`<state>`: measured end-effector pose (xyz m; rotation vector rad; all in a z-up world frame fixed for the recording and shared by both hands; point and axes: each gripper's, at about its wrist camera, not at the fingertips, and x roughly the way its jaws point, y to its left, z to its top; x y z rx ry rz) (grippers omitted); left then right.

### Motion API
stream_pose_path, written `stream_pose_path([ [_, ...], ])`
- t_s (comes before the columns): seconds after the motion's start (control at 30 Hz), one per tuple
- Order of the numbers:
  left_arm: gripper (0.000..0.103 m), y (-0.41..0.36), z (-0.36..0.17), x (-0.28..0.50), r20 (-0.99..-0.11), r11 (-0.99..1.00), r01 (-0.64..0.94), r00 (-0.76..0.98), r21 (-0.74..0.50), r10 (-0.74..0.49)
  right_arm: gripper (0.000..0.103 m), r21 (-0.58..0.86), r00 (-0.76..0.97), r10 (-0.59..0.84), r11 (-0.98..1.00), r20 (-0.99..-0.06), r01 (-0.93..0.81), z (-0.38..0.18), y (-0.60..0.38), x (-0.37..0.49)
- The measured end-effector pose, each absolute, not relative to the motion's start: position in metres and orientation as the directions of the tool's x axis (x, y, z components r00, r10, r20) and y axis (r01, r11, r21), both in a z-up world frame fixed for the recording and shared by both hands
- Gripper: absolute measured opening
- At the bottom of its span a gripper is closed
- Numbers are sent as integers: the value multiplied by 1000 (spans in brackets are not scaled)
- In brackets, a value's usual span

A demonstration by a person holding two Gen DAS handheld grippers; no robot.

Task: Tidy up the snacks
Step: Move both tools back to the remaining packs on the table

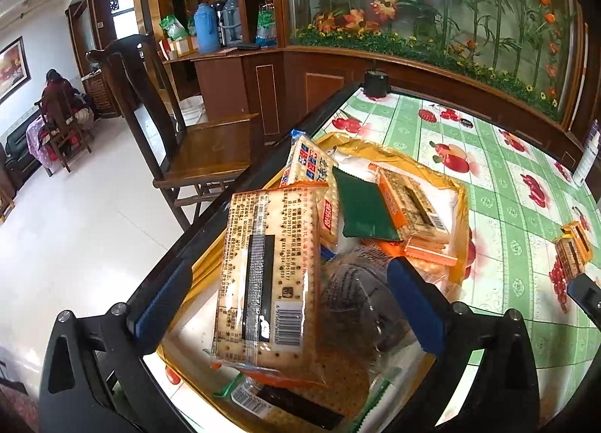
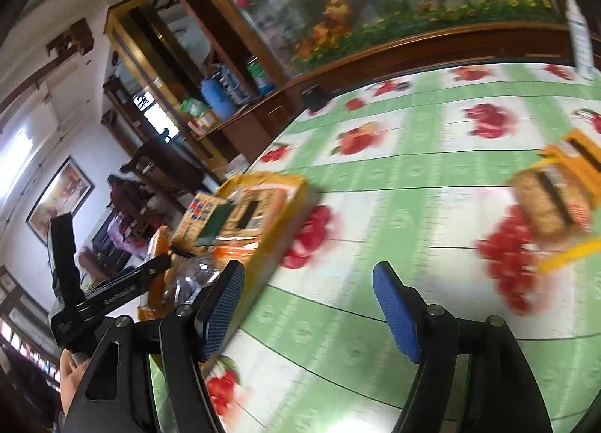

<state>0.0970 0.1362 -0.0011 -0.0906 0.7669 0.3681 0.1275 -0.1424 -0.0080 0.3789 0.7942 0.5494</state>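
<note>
While lying lengthwise, cracker pack points away between open left claw.

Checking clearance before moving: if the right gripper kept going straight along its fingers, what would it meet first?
Probably the green-checked fruit-print tablecloth: nothing lies between the right gripper's open jaws; depth is blurred.

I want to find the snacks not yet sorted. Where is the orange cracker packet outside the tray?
It lies alone on the fruit-print tablecloth, at the right edge of both views: orange cracker packet, well apart from the yellow tray on its left.
</note>
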Motion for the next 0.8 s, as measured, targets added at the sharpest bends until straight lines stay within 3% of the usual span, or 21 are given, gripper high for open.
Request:
stream_pose_path([
  [0.37, 103, 107, 19, 88, -663, 944, -321, 692, 70, 285, 73, 552, 642, 553, 800, -531, -232, -4, -209, 119],
  [0.8, 103, 21, 21, 102, -671, 989, -139, 730, 42, 131, 76, 532, 732, 423, 841, -533, -99, -1, -291, 107],
])
